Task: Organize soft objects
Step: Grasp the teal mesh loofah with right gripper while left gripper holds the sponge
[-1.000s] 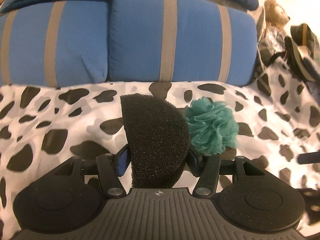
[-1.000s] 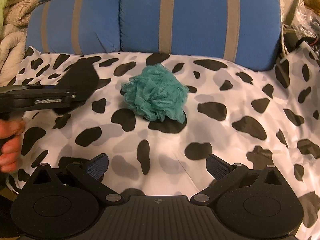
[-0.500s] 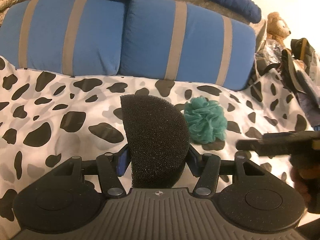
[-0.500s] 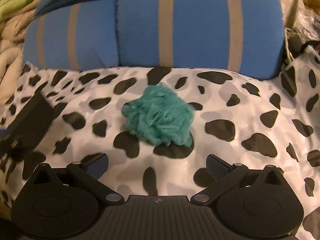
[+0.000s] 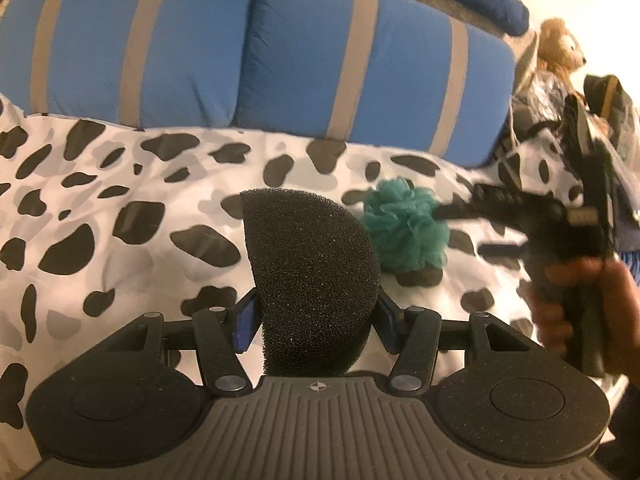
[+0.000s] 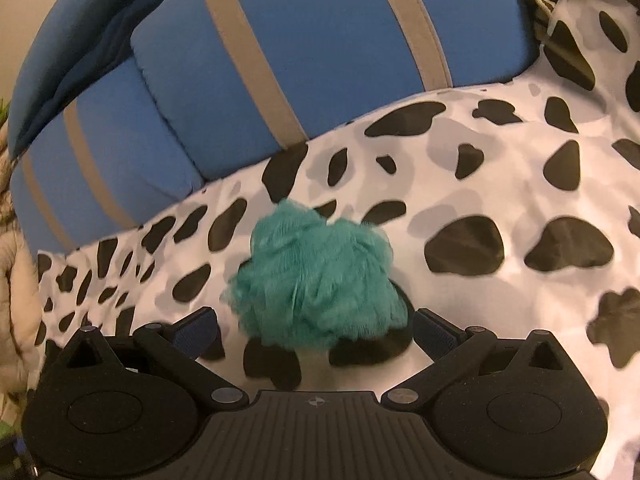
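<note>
Cow-print bedspread (image 5: 120, 184) — left gripper (image 5: 316, 316) clamps black sponge (image 5: 312, 280); right gripper (image 6: 316, 332) fingers apart around loofah (image 6: 316, 280).

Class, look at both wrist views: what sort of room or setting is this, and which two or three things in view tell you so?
Most likely a bedroom, on a bed. The clues: a cow-print sheet spread over a soft surface, two blue striped pillows along its far edge, and a plush bear sitting among clutter at the side.
</note>
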`<state>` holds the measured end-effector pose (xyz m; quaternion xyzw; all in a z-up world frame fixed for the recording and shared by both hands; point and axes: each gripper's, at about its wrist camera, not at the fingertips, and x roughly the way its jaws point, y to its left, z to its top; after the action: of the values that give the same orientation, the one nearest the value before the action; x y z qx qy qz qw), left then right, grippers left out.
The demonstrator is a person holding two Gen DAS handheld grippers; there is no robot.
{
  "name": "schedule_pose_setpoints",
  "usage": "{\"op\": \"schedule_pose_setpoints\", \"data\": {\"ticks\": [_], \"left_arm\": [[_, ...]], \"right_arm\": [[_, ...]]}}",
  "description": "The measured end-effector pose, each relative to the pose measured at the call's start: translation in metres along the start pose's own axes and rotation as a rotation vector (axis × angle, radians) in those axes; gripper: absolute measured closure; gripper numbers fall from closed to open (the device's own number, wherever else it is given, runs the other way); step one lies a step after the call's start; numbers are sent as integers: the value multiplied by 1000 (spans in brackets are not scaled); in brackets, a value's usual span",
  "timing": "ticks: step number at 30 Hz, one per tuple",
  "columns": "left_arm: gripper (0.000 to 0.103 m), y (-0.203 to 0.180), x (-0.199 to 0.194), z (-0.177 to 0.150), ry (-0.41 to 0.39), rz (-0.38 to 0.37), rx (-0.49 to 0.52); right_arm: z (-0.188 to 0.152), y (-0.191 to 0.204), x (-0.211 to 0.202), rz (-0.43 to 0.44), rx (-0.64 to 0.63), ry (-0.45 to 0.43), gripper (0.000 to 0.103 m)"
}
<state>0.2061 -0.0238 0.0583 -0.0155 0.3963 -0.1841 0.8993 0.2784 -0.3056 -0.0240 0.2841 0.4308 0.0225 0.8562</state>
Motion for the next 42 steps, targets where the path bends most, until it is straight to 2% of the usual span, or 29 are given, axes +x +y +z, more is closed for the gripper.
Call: {"op": "schedule_pose_setpoints", "data": {"ticks": [9,17,25,26,31,34,42], "left_arm": [[47,-12,5,-2,55,-34,52],[47,-12,8,2,71,-35,50],[47,-14,12,4,84,-43,55],[47,-14,13,4,90,-42,56],[47,-14,16,4,95,-44,61],[47,-14,18,2,97,-37,65],[47,-15,23,-3,83,11,89]], "right_arm": [[18,10,36,24,-11,1,0],[20,13,84,-75,-43,65,0],[10,13,108,-41,-58,101,1],[8,14,109,-32,-72,101,2],[1,23,105,-19,-170,122,25],[1,27,96,-7,-202,120,32],[-2,35,53,-2,-306,72,35]]}}
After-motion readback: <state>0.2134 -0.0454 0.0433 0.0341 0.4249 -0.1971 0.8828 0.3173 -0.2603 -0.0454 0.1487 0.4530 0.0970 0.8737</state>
